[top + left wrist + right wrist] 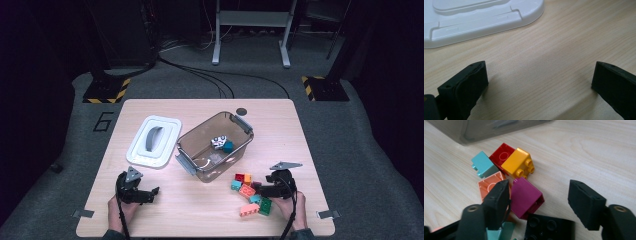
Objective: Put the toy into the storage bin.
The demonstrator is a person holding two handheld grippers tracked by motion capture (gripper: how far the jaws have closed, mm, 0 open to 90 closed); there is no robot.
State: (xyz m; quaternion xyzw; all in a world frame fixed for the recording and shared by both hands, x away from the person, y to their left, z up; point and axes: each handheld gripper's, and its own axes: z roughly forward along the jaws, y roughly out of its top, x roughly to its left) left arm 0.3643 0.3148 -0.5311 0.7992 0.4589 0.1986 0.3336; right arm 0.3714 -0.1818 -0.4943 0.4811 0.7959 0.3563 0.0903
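A pile of toy bricks (247, 192) lies at the table's front right. My right gripper (261, 189) is low over it. In the right gripper view its jaws straddle a purple brick (526, 197). The left jaw stands right beside that brick, while a clear gap separates the right jaw from it, so my right gripper (539, 188) is open. Around it lie a yellow brick (517, 162), a red brick (501, 155), a light teal brick (482, 165), a salmon brick (489, 186) and a dark brick (549, 226). My left gripper (152, 193) (539, 72) rests open over bare wood.
A clear brown-tinted box (200, 128) sits mid-table, with a teal brick (228, 146) and a black-and-white piece (218, 141) inside. Its white lid (154, 141) (486, 22) lies flat to the left, just beyond my left gripper. The box's corner (474, 132) is close behind the pile.
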